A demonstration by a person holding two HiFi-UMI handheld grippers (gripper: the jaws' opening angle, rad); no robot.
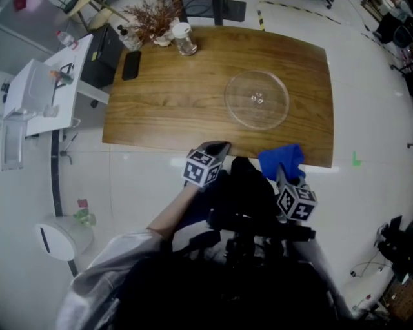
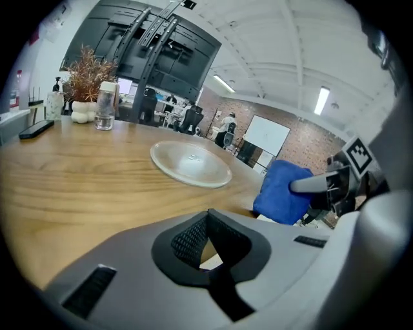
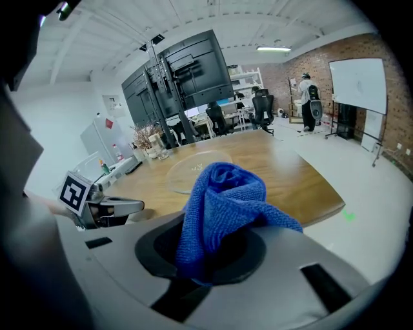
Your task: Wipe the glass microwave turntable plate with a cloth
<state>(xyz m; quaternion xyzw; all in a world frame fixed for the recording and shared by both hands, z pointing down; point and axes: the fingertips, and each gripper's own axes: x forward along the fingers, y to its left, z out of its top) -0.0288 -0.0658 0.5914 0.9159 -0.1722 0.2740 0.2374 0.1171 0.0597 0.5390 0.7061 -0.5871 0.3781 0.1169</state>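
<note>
We hold the right gripper (image 1: 282, 171) at the near edge of the wooden table (image 1: 161, 97), its jaws clamped on a bunched blue microfibre cloth (image 3: 219, 206) — the left gripper (image 1: 217, 149) beside it has its jaws pressed together on nothing. The glass turntable plate (image 1: 257, 98) lies flat on the table's right half, apart from both grippers and the cloth. The only print we can make out is the black-and-white square markers on each marker cube (image 1: 202, 166).

support: wooden table (image 1: 168, 97) | on it: glass turntable plate (image 1: 257, 98), flat | far left of plate: lidded clear jar (image 1: 184, 38); dried plant (image 1: 151, 19) beyond the jar | well left of plate: black phone (image 1: 131, 65)
</note>
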